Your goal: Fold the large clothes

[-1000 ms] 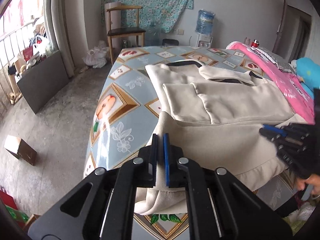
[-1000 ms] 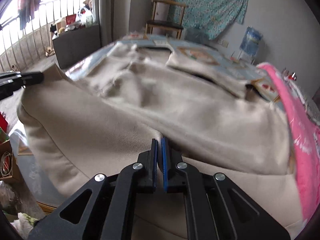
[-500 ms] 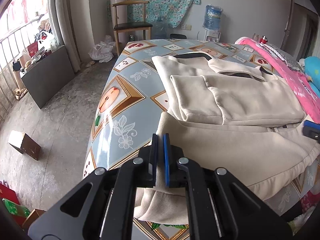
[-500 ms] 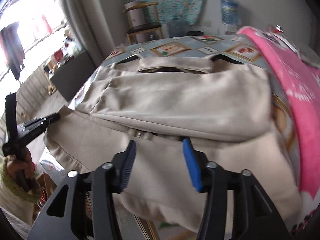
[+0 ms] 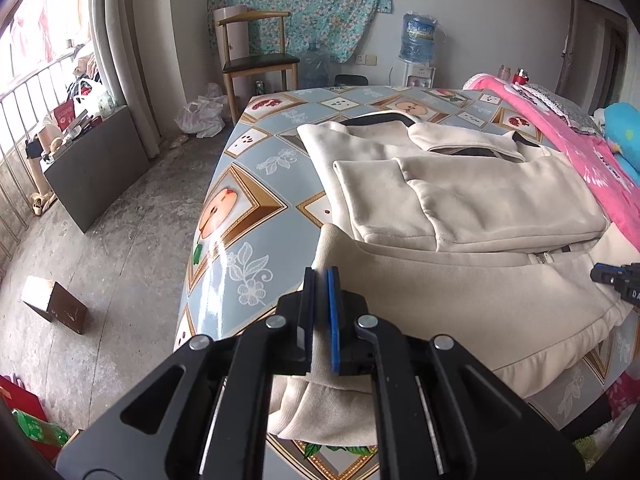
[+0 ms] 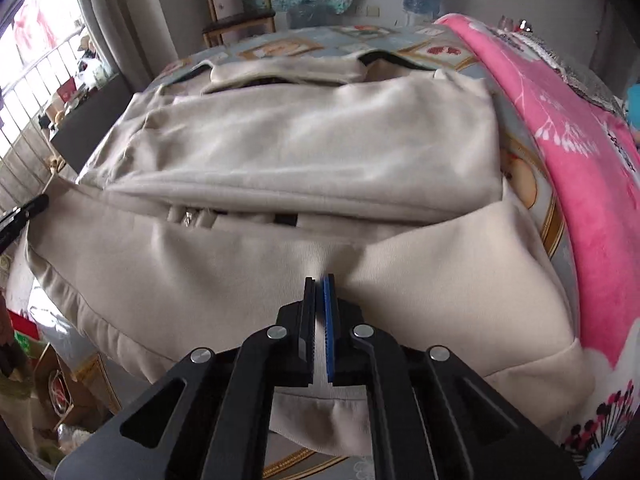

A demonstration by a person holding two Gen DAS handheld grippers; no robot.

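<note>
A cream zip jacket lies on the patterned table, its sleeves folded across the chest. The lower part hangs over the near edge. My left gripper pinches the hem's left corner, and its jaws are opening a little with the cloth still pressed between the pads. In the right wrist view the jacket fills the frame. My right gripper is closing tight on a pinch of the hem toward the jacket's right side. Each gripper's tip shows in the other's view: right gripper, left gripper.
A pink blanket runs along the table's right side, close to the jacket. Behind the table stand a wooden chair and a water bottle. A brown box and a dark panel sit on the concrete floor at left.
My right gripper opened, slid to the right along the hem and rolled, then shut on the cloth again. The left gripper kept its place and its hold.
</note>
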